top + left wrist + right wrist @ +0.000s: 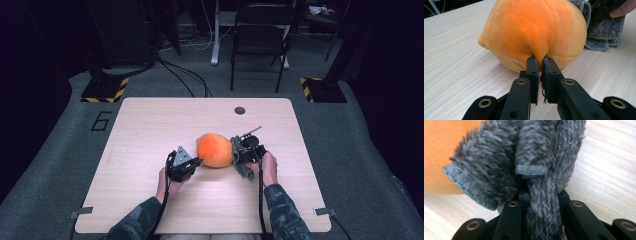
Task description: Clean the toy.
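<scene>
The left gripper (539,65) is pinching a fold of the orange plush toy (534,32) with its jaws nearly together, steadying it at the middle of the table (150,125). The right gripper (541,195) is clamping a bunched grey cloth (524,152) against the toy's right side. Wiping is seemingly just getting under way, with most of the toy yet to be covered.
</scene>
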Motion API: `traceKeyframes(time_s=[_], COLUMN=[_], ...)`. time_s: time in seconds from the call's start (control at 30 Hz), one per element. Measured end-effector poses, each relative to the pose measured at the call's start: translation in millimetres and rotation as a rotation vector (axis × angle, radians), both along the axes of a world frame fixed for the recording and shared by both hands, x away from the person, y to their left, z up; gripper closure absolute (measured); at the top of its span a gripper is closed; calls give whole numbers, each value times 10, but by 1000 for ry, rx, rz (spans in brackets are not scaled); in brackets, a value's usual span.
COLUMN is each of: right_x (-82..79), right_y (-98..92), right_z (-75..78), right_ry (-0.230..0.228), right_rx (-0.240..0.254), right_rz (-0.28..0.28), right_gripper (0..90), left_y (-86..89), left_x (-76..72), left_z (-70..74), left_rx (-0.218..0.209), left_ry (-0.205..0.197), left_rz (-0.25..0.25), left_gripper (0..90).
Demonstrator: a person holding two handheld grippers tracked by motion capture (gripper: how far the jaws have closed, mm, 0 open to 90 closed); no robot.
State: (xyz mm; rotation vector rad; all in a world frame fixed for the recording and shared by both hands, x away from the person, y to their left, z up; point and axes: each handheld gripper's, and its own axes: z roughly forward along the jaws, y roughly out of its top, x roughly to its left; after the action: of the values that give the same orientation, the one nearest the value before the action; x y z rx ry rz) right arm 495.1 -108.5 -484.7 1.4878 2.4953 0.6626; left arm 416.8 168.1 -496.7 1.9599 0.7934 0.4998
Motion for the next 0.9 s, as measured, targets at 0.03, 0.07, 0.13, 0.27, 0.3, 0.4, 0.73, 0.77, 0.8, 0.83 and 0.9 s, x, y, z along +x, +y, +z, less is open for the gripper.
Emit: traceKeyframes(time_s=[0.03, 0.07, 0.13, 0.27, 0.3, 0.4, 0.73, 0.77, 0.8, 0.83, 0.9], right_x=[0, -6, -20, -146, -146, -205, -169, -170, -182, -182, -188], right_y=[0, -36, -66, -63, -63, 205, 256, 256, 275, 275, 292], right_z=[0, 80, 149, 611, 611, 576, 398, 398, 399, 399, 407], right_ry=[0, -22, -49, -177, -177, -169, -149, -149, -153, -153, -159], right_rx=[0, -23, -21, 82, 82, 73, 73, 74, 76, 76, 57], right_rz=[0, -11, -13, 13, 13, 98, 102, 101, 99, 99, 108], right_gripper=[741, 742, 742, 742, 742, 742, 744, 744, 744, 744, 744], left_y=[0, 7, 10, -11, -11, -5, -108, -134, -164, -194, -239], left_x=[0, -3, -6, 0, 0, 1, -114, -88, -63, -37, -19], left_z=[0, 5, 9, 5, 5, 7, 40, 14, -12, -33, -53], left_rx=[0, 1, 0, -4, -4, 4, 149, 157, 162, 166, 173], left_ry=[0, 5, 6, 2, 2, -6, -126, -127, -121, -116, -127], left_rz=[0, -4, -6, -14, -14, -10, 15, 17, 22, 19, 32], left_gripper=[838, 838, 837, 835, 835, 831, 463, 445, 428, 428, 484])
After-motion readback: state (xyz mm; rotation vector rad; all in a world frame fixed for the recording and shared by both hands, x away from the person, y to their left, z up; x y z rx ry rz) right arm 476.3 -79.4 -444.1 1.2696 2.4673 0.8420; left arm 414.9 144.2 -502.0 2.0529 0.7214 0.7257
